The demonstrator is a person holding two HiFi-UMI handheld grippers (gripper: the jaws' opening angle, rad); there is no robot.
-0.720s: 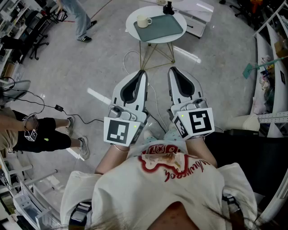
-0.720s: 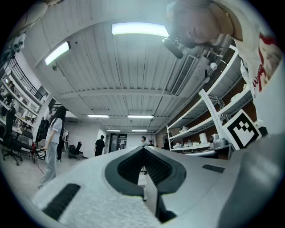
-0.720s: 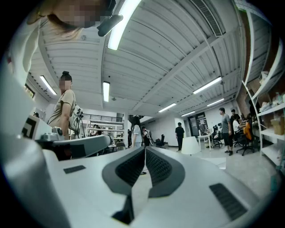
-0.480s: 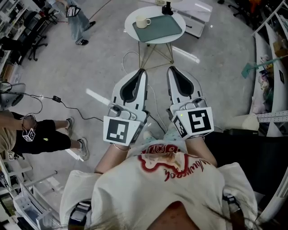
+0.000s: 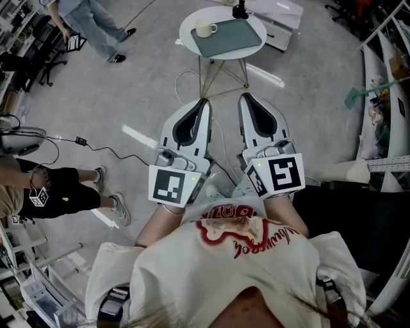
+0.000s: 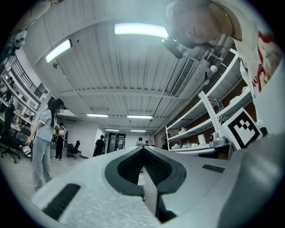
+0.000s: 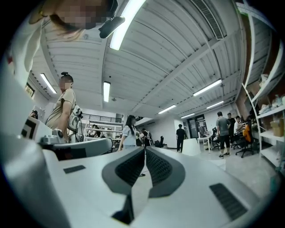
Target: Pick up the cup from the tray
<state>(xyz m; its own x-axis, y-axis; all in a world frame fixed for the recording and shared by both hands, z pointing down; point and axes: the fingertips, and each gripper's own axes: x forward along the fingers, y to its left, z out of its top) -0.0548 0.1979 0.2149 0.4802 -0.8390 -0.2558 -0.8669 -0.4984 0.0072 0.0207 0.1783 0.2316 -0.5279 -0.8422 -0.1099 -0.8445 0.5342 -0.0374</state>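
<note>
A cream cup (image 5: 205,28) stands on a small round white table (image 5: 251,40) far ahead in the head view, just left of a green tray (image 5: 235,38) that lies on the same tabletop. Both grippers are held close to the person's chest, well short of the table. My left gripper (image 5: 203,102) is shut with nothing in it, its jaws pressed together. My right gripper (image 5: 244,99) is shut and empty too. The two gripper views point up at the ceiling and show neither cup nor tray; the left gripper (image 6: 143,149) and the right gripper (image 7: 145,149) show closed tips.
The table has thin gold wire legs (image 5: 222,73). A dark object (image 5: 240,11) stands at its far edge. One person (image 5: 96,25) walks at the upper left, another (image 5: 38,192) stands at the left. A cable (image 5: 102,157) runs over the floor. Shelving (image 5: 384,70) lines the right.
The walking person at the upper left has moved further into view. The table sits slightly higher in the picture. Both grippers have stayed shut and in place.
</note>
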